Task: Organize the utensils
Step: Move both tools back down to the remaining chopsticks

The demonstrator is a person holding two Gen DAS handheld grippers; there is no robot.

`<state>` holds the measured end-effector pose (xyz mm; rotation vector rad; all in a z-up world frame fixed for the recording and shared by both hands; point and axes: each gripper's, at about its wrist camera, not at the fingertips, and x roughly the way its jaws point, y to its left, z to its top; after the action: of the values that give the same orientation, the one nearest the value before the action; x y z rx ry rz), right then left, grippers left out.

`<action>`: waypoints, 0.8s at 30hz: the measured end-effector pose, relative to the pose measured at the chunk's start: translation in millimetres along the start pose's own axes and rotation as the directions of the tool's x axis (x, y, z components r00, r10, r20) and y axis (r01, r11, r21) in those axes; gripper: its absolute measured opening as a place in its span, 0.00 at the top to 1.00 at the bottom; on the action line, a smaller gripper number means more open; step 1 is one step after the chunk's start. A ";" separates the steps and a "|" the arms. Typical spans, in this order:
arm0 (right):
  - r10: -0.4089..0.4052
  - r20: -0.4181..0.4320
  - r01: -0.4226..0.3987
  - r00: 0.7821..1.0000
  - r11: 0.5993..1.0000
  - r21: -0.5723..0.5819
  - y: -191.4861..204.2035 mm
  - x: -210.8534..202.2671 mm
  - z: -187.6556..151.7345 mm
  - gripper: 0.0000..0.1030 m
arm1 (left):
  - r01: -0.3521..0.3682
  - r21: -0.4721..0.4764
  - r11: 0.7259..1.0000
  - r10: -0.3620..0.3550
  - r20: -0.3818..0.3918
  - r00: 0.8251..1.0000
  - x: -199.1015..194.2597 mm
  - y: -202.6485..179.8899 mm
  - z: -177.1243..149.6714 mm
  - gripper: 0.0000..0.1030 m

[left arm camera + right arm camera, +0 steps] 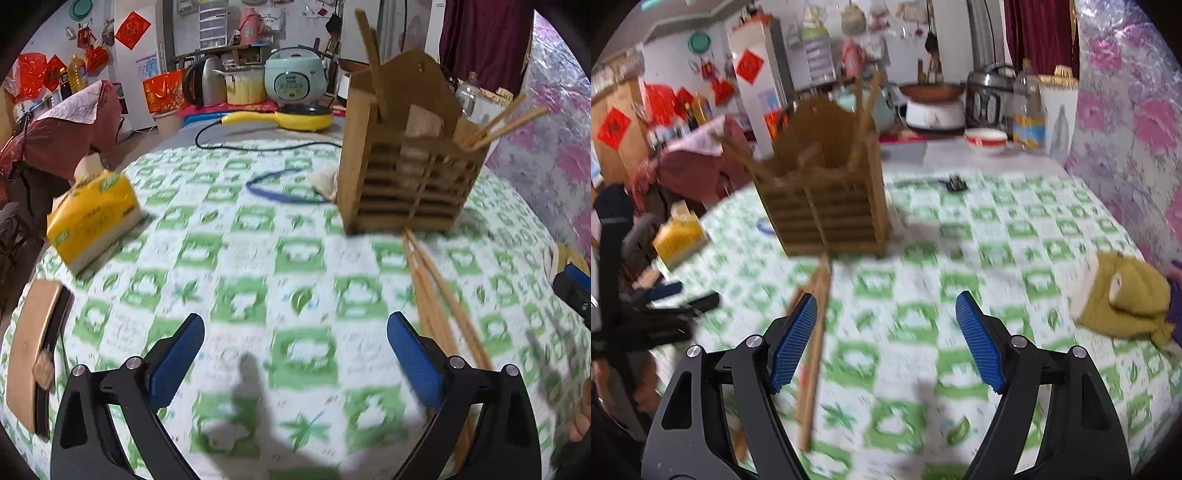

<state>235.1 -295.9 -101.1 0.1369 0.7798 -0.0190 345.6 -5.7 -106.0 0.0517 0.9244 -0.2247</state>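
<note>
Where left cam shows tissue pack (94, 218), right cam green cloth (1126, 299)

Both tools look alike. The left black two-finger gripper (295, 354) has broad, curved plastic arms with triangular cut-outs, round silver screw heads at the pivots, and long blue ribbed rubber pads (177, 363) on the inner faces. The right black two-finger gripper (886, 341) shows the same blue textured pads (980, 341).

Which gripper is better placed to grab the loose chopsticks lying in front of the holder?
Probably right: the chopsticks lie just beside the open right gripper, touching its left pad. The left gripper, also open, has them outside its right finger.
</note>
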 end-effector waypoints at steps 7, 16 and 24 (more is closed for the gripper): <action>-0.045 -0.050 0.045 0.998 0.999 0.003 -5.4 7.5 -6.5 0.26 | 0.105 0.121 0.987 -0.096 -0.075 0.993 -2.3 -14.9 -29.9 0.06; -0.047 -0.066 0.047 0.997 0.999 -0.003 -4.6 14.1 -6.8 0.26 | 0.153 0.326 0.933 -0.128 -0.097 0.987 -10.5 -55.6 -49.2 0.05; -0.070 -0.073 0.068 0.995 0.997 -0.023 -1.5 18.3 -8.2 0.26 | 0.162 0.285 0.945 -0.122 -0.155 0.980 3.6 -49.8 -46.1 0.04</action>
<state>242.3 -295.7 -119.8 0.0919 0.8583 -0.0717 300.8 -48.4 -134.1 0.2815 1.0254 -0.4992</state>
